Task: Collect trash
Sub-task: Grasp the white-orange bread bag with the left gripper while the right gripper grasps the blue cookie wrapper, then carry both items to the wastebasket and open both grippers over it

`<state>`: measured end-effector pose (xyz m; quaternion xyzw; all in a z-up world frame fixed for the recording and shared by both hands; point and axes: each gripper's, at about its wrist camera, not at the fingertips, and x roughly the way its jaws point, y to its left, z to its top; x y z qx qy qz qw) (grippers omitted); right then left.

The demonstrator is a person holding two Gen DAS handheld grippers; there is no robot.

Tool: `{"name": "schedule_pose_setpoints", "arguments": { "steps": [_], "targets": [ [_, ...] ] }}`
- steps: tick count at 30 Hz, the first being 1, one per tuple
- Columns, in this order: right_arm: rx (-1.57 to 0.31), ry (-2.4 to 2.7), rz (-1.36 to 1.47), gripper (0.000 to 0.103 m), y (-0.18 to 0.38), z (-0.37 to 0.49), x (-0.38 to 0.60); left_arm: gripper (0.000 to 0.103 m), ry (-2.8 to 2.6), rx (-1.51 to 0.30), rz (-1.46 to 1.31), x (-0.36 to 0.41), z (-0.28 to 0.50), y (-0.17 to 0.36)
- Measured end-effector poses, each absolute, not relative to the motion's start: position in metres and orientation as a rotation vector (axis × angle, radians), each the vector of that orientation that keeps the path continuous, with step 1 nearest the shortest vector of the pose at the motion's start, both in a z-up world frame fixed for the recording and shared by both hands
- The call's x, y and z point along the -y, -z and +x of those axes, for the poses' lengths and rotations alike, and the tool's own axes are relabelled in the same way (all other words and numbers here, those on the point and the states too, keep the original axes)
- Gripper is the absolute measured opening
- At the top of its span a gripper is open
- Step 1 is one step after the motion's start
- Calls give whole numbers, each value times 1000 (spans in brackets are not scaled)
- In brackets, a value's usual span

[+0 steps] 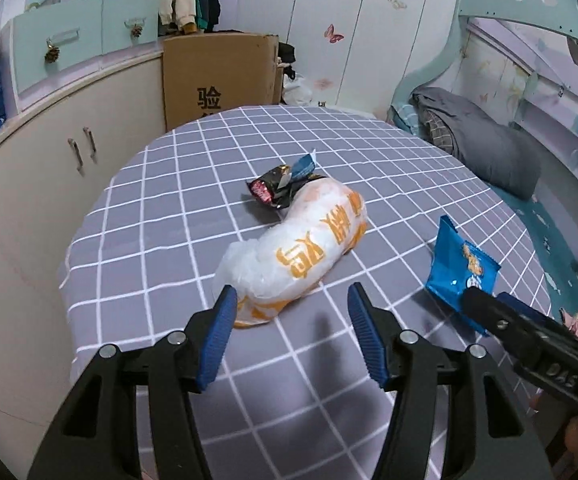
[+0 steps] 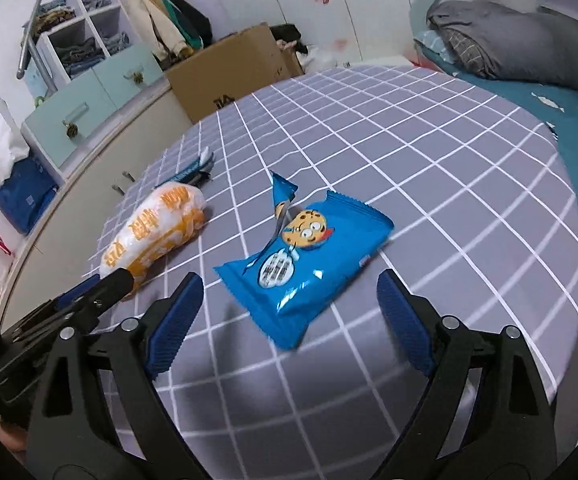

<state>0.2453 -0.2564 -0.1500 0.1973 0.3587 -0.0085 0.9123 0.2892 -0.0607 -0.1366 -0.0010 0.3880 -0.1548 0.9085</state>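
Note:
A white plastic bag with orange print lies on the grey checked tablecloth. A crumpled dark wrapper sits at its far end. My left gripper is open, its left finger beside the bag's near end. A torn blue cookie wrapper lies in front of my open right gripper, between its spread fingers. The blue wrapper also shows in the left wrist view, where the right gripper partly covers it. The bag also shows in the right wrist view.
A cardboard box and a beige cabinet stand beyond and left of the table. A bed with a grey blanket lies to the right. The table edge curves close on the left.

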Motion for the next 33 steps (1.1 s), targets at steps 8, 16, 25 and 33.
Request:
{"name": "schedule_pose_setpoints", "arguments": {
  "steps": [8,16,25,33],
  "targets": [
    [-768,22,335,79,148,264,253,5,360,-828,30,71,298,142],
    [-753,6,297,20,147,261,247,0,392,-734,3,66,277,128],
    [-659,-98,297,15,114,242,219,0,393,-621,-108,28,242,97],
    [-617,-265,246,15,87,232,147,0,290,-530,-200,-41,204,79]
  ]
}}
